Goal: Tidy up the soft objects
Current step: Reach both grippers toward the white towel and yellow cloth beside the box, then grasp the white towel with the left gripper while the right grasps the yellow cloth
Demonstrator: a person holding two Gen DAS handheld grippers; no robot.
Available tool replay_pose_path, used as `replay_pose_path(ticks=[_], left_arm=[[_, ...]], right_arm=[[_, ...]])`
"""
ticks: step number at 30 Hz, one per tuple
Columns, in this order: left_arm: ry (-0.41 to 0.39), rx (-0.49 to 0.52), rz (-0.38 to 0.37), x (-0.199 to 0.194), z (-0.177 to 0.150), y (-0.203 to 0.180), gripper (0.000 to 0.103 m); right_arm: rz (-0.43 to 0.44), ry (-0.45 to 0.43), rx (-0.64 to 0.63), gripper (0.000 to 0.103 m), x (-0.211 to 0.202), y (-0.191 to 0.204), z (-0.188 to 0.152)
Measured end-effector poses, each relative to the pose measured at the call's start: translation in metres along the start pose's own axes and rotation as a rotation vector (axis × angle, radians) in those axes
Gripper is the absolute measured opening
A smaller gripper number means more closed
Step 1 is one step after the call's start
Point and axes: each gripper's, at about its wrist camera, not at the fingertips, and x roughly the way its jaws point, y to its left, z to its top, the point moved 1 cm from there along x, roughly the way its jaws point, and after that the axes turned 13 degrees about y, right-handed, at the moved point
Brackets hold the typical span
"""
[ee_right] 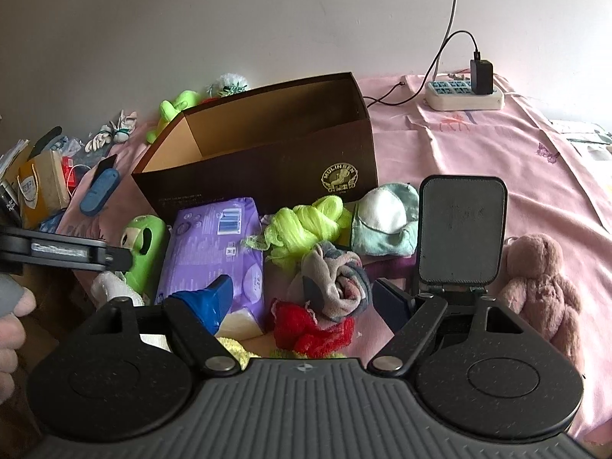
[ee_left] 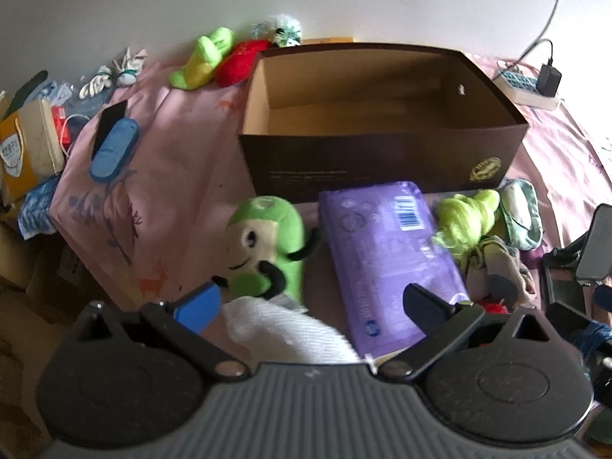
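Work has hardly begun, as I judge it: the brown cardboard box [ee_left: 382, 122] stands open with nothing showing on the part of its floor I can see, and every soft thing lies outside it. Just in front of its near wall are the green plush toy [ee_left: 267, 244], the purple soft pack [ee_left: 386, 256], the lime-yellow fluffy bundle [ee_right: 306, 225], the pale teal pouch [ee_right: 386, 222], the rolled grey sock [ee_right: 332, 279] and the red fuzzy piece [ee_right: 310, 331]; a white towel [ee_left: 283, 329] lies nearest me, and the pink plush bear [ee_right: 539, 290] sits off to the right. Behind the box's far left corner lie a lime plush [ee_left: 202, 57] and a red plush [ee_left: 241, 61]. My left gripper [ee_left: 310, 298] is spread wide and has hold of nothing, hanging over the towel and the pack's near end. My right gripper [ee_right: 302, 294] is likewise wide apart and empty, above the sock and the red piece. All of it would need to go into the box, I reckon. Everything rests on a pink printed sheet [ee_right: 478, 153], rumpled, against a plain pale wall; a power strip [ee_right: 463, 95] with a charger sits at the back right, and a dark phone stand [ee_right: 459, 229] is beside my right finger. Left of the sheet is a clutter of cartons and bags.
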Motion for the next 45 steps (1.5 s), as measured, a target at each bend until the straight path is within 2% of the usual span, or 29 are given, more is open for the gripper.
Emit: replay_pose_path(ticks=[4,7,9,12,15,18,25,33,36,38,39,40,41,45], left_arm=[[-0.003,-0.04,-0.075,-0.001,-0.009,0.035,0.101],[-0.007,-0.054,-0.172,-0.002,-0.023,0.06,0.101],[-0.008,-0.035,-0.23,-0.003,-0.036,0.07,0.101],[-0.002,0.028,-0.277,-0.005,-0.055,0.069,0.101],[0.009,0.106,-0.294,-0.001,-0.073,0.058,0.101],[0.028,0.144,-0.303,0.007,-0.085,0.049,0.101],[0.057,0.12,-0.31,0.033,-0.082,0.037,0.101],[0.11,0.104,-0.265,0.061,-0.073,0.028,0.101],[0.086,0.119,-0.264,0.059,-0.074,0.025,0.101],[0.077,0.132,-0.266,0.058,-0.075,0.024,0.099],[0.078,0.14,-0.267,0.058,-0.076,0.023,0.092],[0.081,0.148,-0.273,0.059,-0.076,0.022,0.074],[0.091,0.154,-0.295,0.059,-0.076,0.022,0.07],[0.077,0.163,-0.298,0.056,-0.077,0.021,0.066]], right_arm=[[0.034,0.037,-0.034,0.065,-0.002,-0.007,0.002],[0.067,0.076,-0.097,0.065,0.001,-0.006,0.002],[0.093,0.109,-0.156,0.065,0.005,0.001,0.0],[0.107,0.141,-0.267,0.065,0.012,0.017,-0.004],[0.095,0.15,-0.371,0.065,0.018,0.032,-0.008],[0.089,0.159,-0.438,0.065,0.024,0.044,-0.015],[0.081,0.195,-0.531,0.065,0.04,0.051,-0.022],[0.065,0.191,-0.583,0.063,0.056,0.059,-0.031],[0.041,0.185,-0.633,0.058,0.063,0.064,-0.037],[0.046,0.17,-0.661,0.044,0.065,0.065,-0.039],[0.053,0.17,-0.676,0.031,0.066,0.066,-0.04],[0.058,0.167,-0.685,0.025,0.066,0.067,-0.04],[0.065,0.161,-0.687,0.022,0.065,0.067,-0.04],[0.09,0.166,-0.679,0.012,0.062,0.065,-0.034]])
